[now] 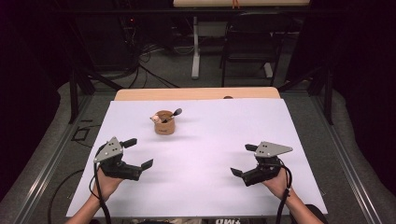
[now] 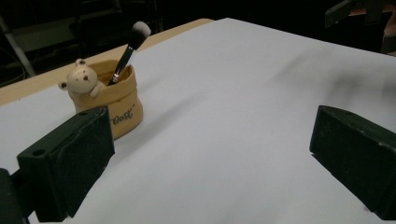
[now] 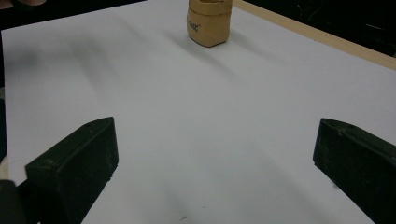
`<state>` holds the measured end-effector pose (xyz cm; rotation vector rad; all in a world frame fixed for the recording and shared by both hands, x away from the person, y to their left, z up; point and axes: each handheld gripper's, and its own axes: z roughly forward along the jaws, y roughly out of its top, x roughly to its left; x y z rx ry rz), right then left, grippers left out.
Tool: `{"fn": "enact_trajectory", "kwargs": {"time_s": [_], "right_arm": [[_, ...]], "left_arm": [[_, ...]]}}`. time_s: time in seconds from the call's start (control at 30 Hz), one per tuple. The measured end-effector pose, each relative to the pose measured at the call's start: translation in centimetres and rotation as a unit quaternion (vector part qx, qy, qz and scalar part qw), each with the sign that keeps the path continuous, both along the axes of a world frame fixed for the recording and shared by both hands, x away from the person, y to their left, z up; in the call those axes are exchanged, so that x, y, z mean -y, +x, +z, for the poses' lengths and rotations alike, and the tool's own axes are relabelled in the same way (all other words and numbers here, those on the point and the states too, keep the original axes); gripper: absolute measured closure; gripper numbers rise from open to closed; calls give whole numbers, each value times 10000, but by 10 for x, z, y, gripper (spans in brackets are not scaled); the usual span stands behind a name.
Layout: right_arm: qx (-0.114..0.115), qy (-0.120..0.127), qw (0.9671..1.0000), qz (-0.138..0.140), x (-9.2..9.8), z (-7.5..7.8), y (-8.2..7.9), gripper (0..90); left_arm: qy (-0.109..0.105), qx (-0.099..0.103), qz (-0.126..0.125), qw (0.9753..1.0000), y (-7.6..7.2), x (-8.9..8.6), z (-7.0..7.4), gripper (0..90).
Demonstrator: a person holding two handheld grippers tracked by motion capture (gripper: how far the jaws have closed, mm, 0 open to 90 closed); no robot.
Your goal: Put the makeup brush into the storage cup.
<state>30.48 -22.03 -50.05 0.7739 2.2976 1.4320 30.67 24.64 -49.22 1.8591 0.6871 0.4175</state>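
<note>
A table with a light wooden top is covered almost entirely by a white sheet, seen from above. A strip of bare wood shows along the far edge.

Left of centre and in the upper half of the sheet stands a small tan pot, upright. A little cream bear figure peeks over its rim on the left side. A makeup brush with a dark handle stands in the pot, leaning toward the upper right, bristles up.

In the lower left of the high view, a person's left hand holds the left gripper, its jaws spread wide apart with nothing between them. In the lower right, the right hand holds the right gripper, its jaws also spread wide and empty. Both grippers sit near the front edge of the sheet, well apart from each other and from the pot.

In the left gripper view, the pot appears at upper left, just behind the left jaw, with the bear and the brush plainly visible; faint lettering on the pot is too small to read.

In the right gripper view, the pot sits at the top centre, cut off by the frame edge, well beyond the open jaws.

Beyond the table lies a dark room with a chair and cables on the floor.
</note>
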Motion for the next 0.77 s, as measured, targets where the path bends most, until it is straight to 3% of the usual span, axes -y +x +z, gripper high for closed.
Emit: {"fn": "enact_trajectory", "kwargs": {"time_s": [0.43, 0.5, 0.6, 0.77], "right_arm": [[-45, -56, 10000, 39, -2, -3, 1, 0], [-59, -78, 9999, 43, -2, -3, 1, 0], [-51, -70, 9999, 57, -3, -4, 1, 0], [-84, -63, 9999, 53, -2, -4, 1, 0]], "left_arm": [[161, -326, 44, 9993, -21, -11, -16, 0], [188, -304, 67, 9993, -24, -12, -18, 0], [162, -283, 79, 9994, -25, -12, -20, 0], [198, -419, 78, 9989, -26, -14, -23, 0]]}}
